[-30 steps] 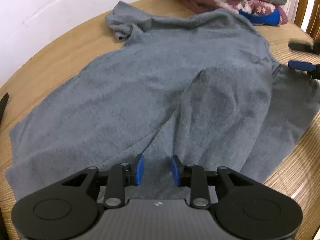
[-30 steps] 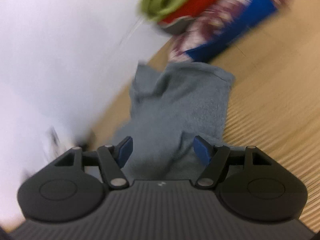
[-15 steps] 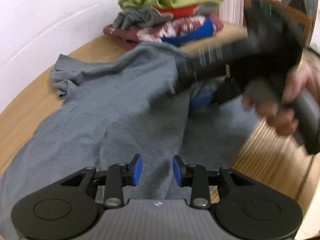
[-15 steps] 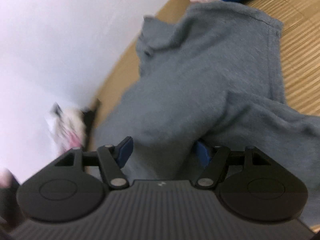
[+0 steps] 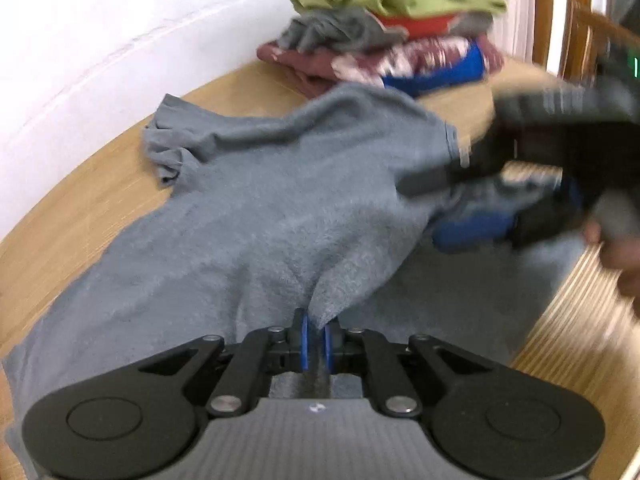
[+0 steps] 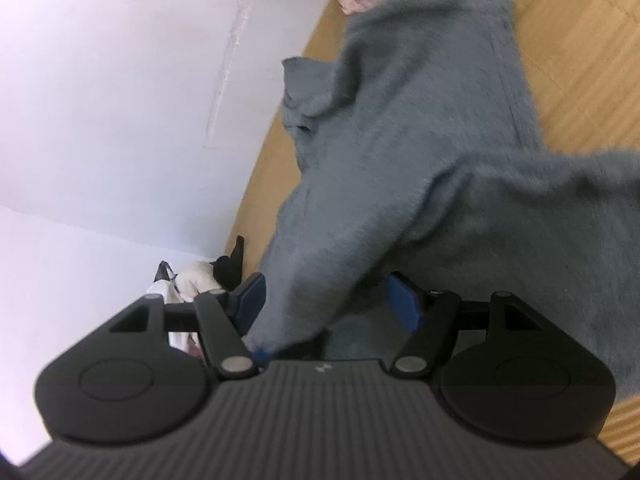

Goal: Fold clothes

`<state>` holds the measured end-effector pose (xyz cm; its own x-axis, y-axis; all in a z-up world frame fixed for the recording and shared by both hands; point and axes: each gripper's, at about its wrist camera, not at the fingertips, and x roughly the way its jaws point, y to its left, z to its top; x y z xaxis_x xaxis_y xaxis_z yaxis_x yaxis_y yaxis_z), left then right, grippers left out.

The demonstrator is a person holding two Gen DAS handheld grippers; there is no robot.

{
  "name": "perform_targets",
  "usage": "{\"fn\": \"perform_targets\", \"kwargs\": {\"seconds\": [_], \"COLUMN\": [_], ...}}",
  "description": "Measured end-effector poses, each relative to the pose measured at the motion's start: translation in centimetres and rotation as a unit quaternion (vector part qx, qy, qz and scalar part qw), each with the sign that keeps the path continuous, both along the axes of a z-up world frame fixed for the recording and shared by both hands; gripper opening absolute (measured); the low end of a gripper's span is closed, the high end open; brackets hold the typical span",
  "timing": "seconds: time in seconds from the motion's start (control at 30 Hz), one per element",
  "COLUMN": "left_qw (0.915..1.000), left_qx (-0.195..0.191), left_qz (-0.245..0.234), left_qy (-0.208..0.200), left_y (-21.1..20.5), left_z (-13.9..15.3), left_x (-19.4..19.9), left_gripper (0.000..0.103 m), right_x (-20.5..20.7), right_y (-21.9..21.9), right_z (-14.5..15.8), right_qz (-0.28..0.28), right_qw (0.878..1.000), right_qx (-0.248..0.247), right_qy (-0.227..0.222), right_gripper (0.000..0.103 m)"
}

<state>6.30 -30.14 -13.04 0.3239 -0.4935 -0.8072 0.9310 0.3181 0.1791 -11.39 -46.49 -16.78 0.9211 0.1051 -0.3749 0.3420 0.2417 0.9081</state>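
A grey T-shirt (image 5: 260, 200) lies spread over the round wooden table (image 5: 80, 184), one sleeve bunched at the far left. My left gripper (image 5: 316, 340) is closing tight on a raised ridge of the shirt's near part, and both blue pads press on the cloth. My right gripper (image 6: 328, 300) stands open, rolled on its side, with a lifted flap of the shirt (image 6: 440, 140) lying between its wide jaws. In the left wrist view the right gripper (image 5: 452, 208) is blurred at the right, one finger above the cloth and one below.
A pile of clothes (image 5: 392, 28) in green, red, grey, maroon and blue sits at the table's far side. A wooden chair back (image 5: 580, 28) stands behind it. A hand (image 5: 624, 272) holds the right gripper. White and black things (image 6: 200, 280) lie by the wall.
My left gripper has shut on a fold of the shirt and lifted it into a ridge. The right gripper rolled, dropped lower and slid onto the shirt's right flap, still open.
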Motion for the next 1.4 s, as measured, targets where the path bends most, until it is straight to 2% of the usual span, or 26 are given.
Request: {"fn": "perform_targets", "kwargs": {"seconds": [0.13, 0.2, 0.23, 0.27, 0.43, 0.53, 0.67, 0.73, 0.8, 0.9, 1.0, 1.1, 1.17, 1.23, 1.3, 1.33, 1.4], "left_qw": [0.9999, 0.9999, 0.9998, 0.9997, 0.9949, 0.9888, 0.9777, 0.9725, 0.968, 0.9661, 0.968, 0.9689, 0.9692, 0.9708, 0.9725, 0.9732, 0.9746], "left_qx": [0.0, 0.006, 0.01, 0.013, 0.047, 0.059, 0.082, 0.081, 0.074, 0.067, 0.065, 0.057, 0.049, 0.042, 0.04, 0.039, 0.032], "left_qz": [-0.001, 0.007, 0.013, 0.019, 0.089, 0.137, 0.19, 0.215, 0.237, 0.249, 0.242, 0.241, 0.241, 0.235, 0.228, 0.225, 0.219], "left_qy": [0.014, 0.014, 0.013, 0.012, -0.01, -0.013, -0.037, -0.041, -0.035, -0.021, -0.014, 0.004, 0.015, 0.019, 0.023, 0.027, 0.036], "left_y": [0.6, 1.8, 2.8, 3.8, 10.8, 15.2, 19.9, 22.0, 23.5, 25.2, 25.9, 26.7, 27.6, 28.5, 29.2, 29.5, 29.8], "left_z": [1.3, 1.5, 1.5, 1.6, 1.6, 1.7, 1.0, 0.9, 0.8, 0.5, -0.1, -0.5, -0.4, -0.3, -0.3, -0.3, -0.5], "left_x": [0.9, 1.4, 1.7, 1.9, 3.5, 5.0, 7.0, 7.9, 8.8, 10.1, 10.5, 10.8, 10.8, 10.7, 10.7, 10.7, 10.8], "left_gripper": [0.015, 0.025, 0.036, 0.042, 0.042, 0.043, 0.043, 0.044, 0.044, 0.047, 0.051, 0.052, 0.053, 0.055, 0.055, 0.055, 0.055], "right_x": [1.5, 2.6, 3.3, 4.0, 6.0, 6.4, 5.8, 5.6, 5.8, 5.8, 5.5, 5.2, 5.6, 6.5, 8.3, 9.2, 11.5], "right_y": [1.8, 3.1, 3.6, 4.1, 6.1, 5.9, 4.1, 3.8, 4.4, 6.3, 8.4, 10.7, 12.6, 14.8, 17.9, 19.3, 22.6], "right_z": [-0.3, 0.1, 0.1, 0.1, 0.4, 1.0, 2.2, 2.8, 3.2, 2.8, 2.4, 3.0, 4.2, 5.5, 6.7, 6.9, 7.2], "right_qz": [0.048, 0.074, 0.084, 0.093, 0.127, 0.102, 0.054, 0.044, 0.047, 0.05, 0.046, 0.06, 0.092, 0.135, 0.2, 0.229, 0.297], "right_qw": [0.999, 0.997, 0.996, 0.995, 0.992, 0.994, 0.998, 0.999, 0.997, 0.996, 0.996, 0.993, 0.983, 0.966, 0.936, 0.922, 0.886], "right_qx": [0.01, -0.008, -0.012, -0.016, -0.021, -0.038, -0.019, -0.02, -0.039, -0.046, -0.039, -0.065, -0.121, -0.186, -0.265, -0.291, -0.344], "right_qy": [-0.009, 0.0, 0.002, 0.003, 0.012, 0.021, 0.012, 0.014, 0.036, 0.063, 0.069, 0.081, 0.1, 0.114, 0.118, 0.114, 0.095], "right_gripper": [0.07, 0.07, 0.07, 0.07, 0.071, 0.07, 0.071, 0.071, 0.07, 0.07, 0.07, 0.07, 0.07, 0.071, 0.071, 0.071, 0.071]}}
